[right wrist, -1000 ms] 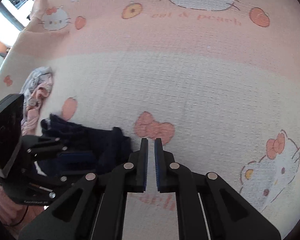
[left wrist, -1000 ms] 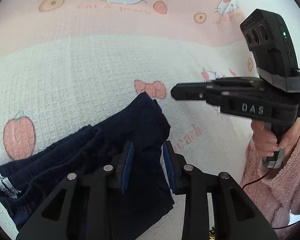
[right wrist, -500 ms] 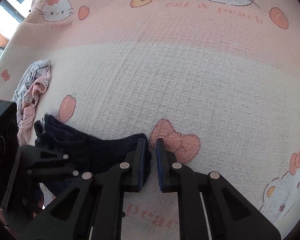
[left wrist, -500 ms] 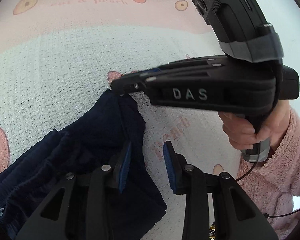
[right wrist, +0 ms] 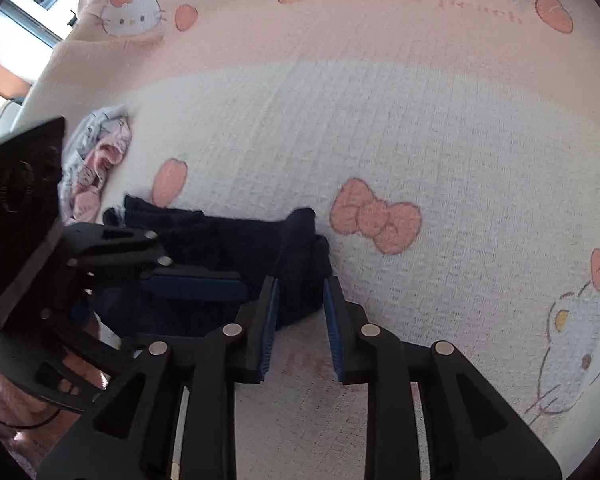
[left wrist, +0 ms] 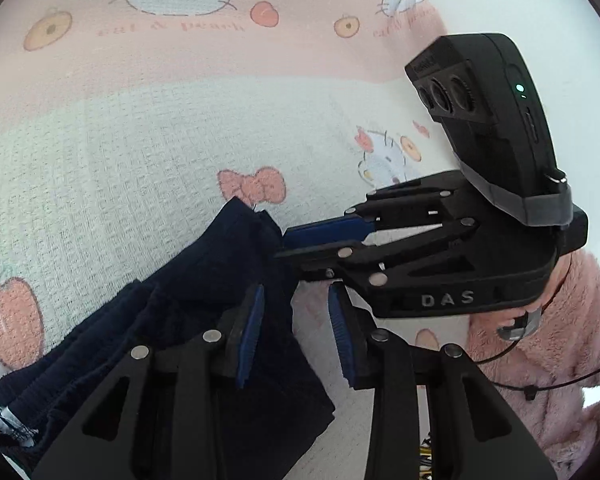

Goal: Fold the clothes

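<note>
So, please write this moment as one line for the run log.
left tongs: open above dark navy knitted garment | right tongs: just opening, garment corner between pads, ungripped

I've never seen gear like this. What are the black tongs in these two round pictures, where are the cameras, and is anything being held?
No robot here: a person holds a two-finger gripper in each hand, each with a fisheye camera looking along its fingers. One picture is from the left gripper, one from the right gripper; each also sees the other. On a cartoon-print blanket lies a dark navy garment, with a small bundle of clothes beyond. Both grippers are open over the garment's edge. The right one's jaws have just been opening; fabric lies between them, ungripped. Nothing is held.
</note>
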{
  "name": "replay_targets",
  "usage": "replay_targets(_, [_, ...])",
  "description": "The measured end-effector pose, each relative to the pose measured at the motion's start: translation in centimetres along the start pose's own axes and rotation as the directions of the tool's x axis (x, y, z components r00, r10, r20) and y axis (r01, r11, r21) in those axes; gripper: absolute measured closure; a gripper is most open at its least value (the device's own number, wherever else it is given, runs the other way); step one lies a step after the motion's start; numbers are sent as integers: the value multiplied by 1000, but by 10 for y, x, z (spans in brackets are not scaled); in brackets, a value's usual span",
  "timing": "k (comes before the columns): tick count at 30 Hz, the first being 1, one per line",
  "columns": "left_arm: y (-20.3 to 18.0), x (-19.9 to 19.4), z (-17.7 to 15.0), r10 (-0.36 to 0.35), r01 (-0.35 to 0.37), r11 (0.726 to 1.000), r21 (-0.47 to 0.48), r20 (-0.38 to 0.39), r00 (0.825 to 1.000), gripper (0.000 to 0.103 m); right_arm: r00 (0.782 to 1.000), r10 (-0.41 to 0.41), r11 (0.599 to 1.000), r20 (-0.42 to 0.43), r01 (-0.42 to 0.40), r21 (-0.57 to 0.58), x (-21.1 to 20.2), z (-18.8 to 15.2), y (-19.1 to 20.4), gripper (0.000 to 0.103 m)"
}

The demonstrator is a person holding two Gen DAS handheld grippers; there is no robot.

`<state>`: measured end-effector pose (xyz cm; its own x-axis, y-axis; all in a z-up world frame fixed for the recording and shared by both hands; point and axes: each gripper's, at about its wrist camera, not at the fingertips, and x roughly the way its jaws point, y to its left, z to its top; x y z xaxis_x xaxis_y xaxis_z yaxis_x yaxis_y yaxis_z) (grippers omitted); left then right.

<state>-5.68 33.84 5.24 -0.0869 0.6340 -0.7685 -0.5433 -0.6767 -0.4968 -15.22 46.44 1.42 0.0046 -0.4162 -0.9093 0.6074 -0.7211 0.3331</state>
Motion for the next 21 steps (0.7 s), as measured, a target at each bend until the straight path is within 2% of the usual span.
replay_targets(1, [-2,1,-2,3,-3,1000,1,-8,1000,68,999,-32,999,-9,32,3,3,-2,-2,82])
replay_targets(5, [4,5,-8,30,-30,1000,-4,-50,998,67,999,-40,998,5,40,55,-7,-7,-15,78])
replay_targets(8, [3,-3,-11,24,-24,1000,6,-38,999,67,996,-91,995,16,90,54,-13,-5,-14,76])
replay_targets(9, [3,-8,-15,23,-23,1000,15,-36,999,67,997,-74,996,34,72,52,-14,-3,-11,73])
replay_targets(12, [-1,-9,-25,44,-43,999,29,-40,998,67,997,-36,998,63,33,52,-11,6,-4,73])
replay_targets(15, [3,-21,-35,60,-61,998,-22,-28,998,67,995,-103,994,16,102,39,7,10,-1,74])
replay_targets(18, [13,-40,-46,65,-64,993,-98,9,998,67,994,-101,993,48,98,63,-1,8,-5,72])
replay_targets(20, [8,-33,-41,75,-69,988,-141,37,996,67,991,-108,991,78,101,91,-11,5,-7,72])
replay_targets(21, [13,-42,-44,83,-74,983,-166,50,995,67,989,-112,989,92,103,105,-16,4,-7,71])
